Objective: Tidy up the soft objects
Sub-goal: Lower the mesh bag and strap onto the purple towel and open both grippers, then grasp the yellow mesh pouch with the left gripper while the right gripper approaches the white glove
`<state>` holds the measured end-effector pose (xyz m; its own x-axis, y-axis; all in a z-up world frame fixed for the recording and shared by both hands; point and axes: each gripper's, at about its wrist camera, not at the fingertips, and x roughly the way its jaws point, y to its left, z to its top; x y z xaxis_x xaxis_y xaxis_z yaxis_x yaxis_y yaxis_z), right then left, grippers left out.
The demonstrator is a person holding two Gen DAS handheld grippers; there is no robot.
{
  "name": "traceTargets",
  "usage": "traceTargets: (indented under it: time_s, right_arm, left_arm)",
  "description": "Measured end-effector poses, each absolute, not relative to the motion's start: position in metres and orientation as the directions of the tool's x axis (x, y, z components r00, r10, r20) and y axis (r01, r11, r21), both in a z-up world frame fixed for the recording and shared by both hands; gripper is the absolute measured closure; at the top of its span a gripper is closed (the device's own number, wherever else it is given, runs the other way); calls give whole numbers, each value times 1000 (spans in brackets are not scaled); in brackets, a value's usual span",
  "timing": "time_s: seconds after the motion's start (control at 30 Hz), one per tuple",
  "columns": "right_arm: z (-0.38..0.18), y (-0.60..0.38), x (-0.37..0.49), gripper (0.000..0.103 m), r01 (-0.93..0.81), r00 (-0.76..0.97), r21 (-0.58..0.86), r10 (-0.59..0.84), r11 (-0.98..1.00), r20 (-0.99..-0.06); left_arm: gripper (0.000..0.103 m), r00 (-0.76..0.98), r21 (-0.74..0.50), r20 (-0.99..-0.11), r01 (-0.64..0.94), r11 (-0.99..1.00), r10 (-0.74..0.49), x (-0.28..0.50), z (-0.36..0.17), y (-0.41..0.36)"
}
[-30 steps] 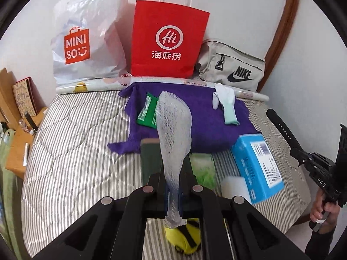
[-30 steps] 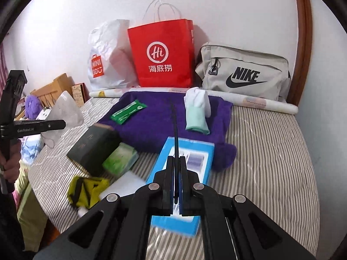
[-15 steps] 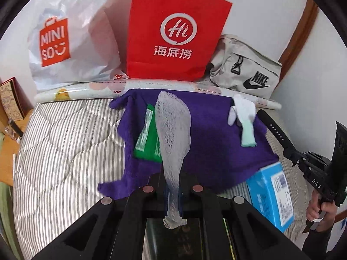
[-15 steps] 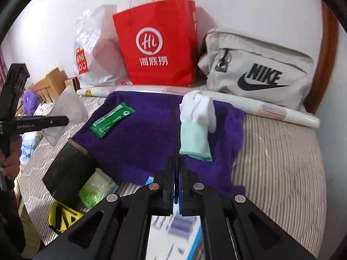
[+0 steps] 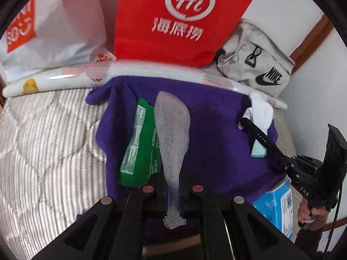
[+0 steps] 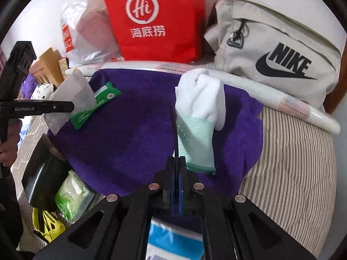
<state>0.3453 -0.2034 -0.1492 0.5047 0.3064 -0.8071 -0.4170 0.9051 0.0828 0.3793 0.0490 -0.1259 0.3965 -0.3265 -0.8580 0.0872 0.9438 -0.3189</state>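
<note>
Striped bedding [image 6: 292, 162] covers the bed, with a white wall behind and a red paper bag [image 5: 180, 19], a white plastic bag [image 5: 56, 28] and a grey Nike bag [image 6: 277, 49] lined up along it. Spread over the bed is a purple towel [image 6: 134, 134]. On the towel lie a green packet [image 5: 138, 145] and a white and mint glove [image 6: 199, 117], the glove towards the right side. The left gripper [image 5: 172, 186] is clamped on a translucent white mesh sleeve [image 5: 172, 134], which stands up from between its fingers above the towel, beside the green packet. The right gripper [image 6: 177, 173] is pressed closed with nothing in it, its tip just left of the glove's mint cuff. A blue box [image 5: 276, 208] sits at the towel's near right edge, and a dark box [image 6: 41, 173], a pale green pack [image 6: 71, 197] and a yellow item [image 6: 47, 225] lie at the left.
</note>
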Motion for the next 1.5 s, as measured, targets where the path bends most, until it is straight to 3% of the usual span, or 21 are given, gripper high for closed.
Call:
traceTargets:
  time_s: [0.33,0.4,0.5,0.6,0.63,0.67,0.73,1.23,1.5]
  right_arm:
    - [-163,-202,356,99,-406,464,92,292,909,-836]
    - [-165,-203,359,99,-399,455,102,294,911,-840]
    - [-165,-205,359,97,-398,461,94,287,913,-840]
    - [-164,-205,357,80,-402,468,79,279,912,-839]
    - [-164,-206,356,64,-401,474,73,275,913,-837]
    - [-163,-207,354,49,-399,480,70,273,914,-834]
    - [-160,-210,350,39,-393,497,66,272,917,-824]
    - [-119,-226,277,39,-301,614,69,249,951,-749]
    - [-97,-228,215,39,-330,618,141,327,933,-715]
  left_arm:
    - [96,299,-260,-911,117,959,-284,400,-149,31]
    - [92,291,-223,-924,120,967,-249,403,-152,28]
    - [77,283,-210,-928,134,969,-240,404,-153,24]
    - [48,296,-177,-931,149,973,-215,403,-147,16]
    - [35,313,-146,-931,150,978,-187,402,-144,15]
    - [34,341,-97,-929,150,984,-144,400,-140,13]
    - [34,368,-39,-925,152,988,-93,396,-134,10]
    - [34,488,-16,-871,83,996,-55,313,-87,35]
    - [34,490,-66,-863,126,990,-120,237,-72,39]
